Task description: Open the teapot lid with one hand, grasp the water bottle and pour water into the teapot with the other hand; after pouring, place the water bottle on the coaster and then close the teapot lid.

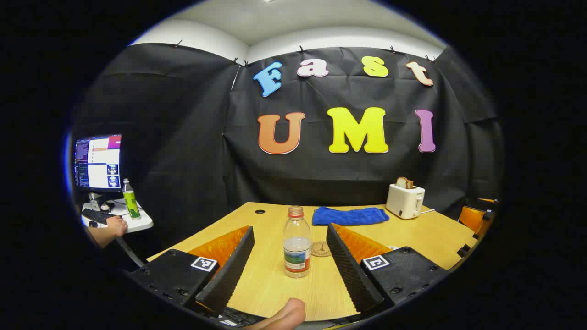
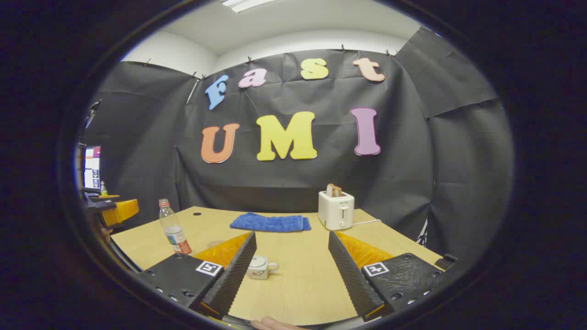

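- Progress: nothing done yet as far as I can judge, all four steps are left (lid off, pour, bottle to coaster, lid back on)
- left claw (image 1: 288, 250): fingers wide apart, holding nothing, lined up on the water bottle (image 1: 297, 243) which stands upright between them but farther out on the surface (image 1: 412, 229), no contact
- right claw (image 2: 292, 256): fingers apart too, empty, pointed roughly at the teapot (image 2: 260, 266), which sits just beside the tip of its left-hand finger, not touched
- teapot: small, white, lid looks to be on; can't tell what's inside with it covered
- water bottle: clear plastic, label band low on the body, neck looks red; I can't tell if a cap is on. Water level hard to read through the plastic, can't say how full
- coaster (image 1: 321, 249): round, brownish, flat on the surface just behind and to the right of the bottle in the left gripper view, nothing on it
- In the right gripper view the bottle (image 2: 174, 227) is well off to the left of the teapot, so the pour needs a carry across
- Other stuff, not in play: blue towel (image 1: 350, 216) folded at the back, white toaster (image 1: 405, 200) with bread in the slot, next to the towel
- Off the surface, left: monitor (image 1: 98, 162), green-label bottle (image 1: 130, 199), someone's hand (image 1: 116, 225) on a side desk
- Likely split: left takes bottle, right takes lid
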### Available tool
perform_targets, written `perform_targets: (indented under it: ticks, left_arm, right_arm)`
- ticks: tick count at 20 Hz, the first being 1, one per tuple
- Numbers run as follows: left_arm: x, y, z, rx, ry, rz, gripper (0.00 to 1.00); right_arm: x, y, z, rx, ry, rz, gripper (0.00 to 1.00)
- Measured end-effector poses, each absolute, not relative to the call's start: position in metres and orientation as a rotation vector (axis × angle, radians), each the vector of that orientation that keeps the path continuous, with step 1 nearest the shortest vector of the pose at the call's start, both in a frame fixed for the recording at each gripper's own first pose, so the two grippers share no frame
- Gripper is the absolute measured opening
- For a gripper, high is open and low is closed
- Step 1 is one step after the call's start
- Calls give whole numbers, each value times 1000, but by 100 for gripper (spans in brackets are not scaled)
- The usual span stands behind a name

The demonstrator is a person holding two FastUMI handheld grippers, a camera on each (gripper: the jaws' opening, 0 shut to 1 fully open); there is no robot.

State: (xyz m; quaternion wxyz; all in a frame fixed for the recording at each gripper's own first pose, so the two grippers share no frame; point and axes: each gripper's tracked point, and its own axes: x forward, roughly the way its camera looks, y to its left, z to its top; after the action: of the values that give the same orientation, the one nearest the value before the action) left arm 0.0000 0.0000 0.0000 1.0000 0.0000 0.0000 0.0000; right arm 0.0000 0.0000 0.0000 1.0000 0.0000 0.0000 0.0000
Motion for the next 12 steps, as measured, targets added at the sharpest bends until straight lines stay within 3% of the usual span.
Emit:
perform_targets:
  ticks: [12]
  left_arm:
    - [-2, -15, -6, 40, 20, -26, 99]
  right_arm:
    - [9, -2, -11, -13, 38, -10, 97]
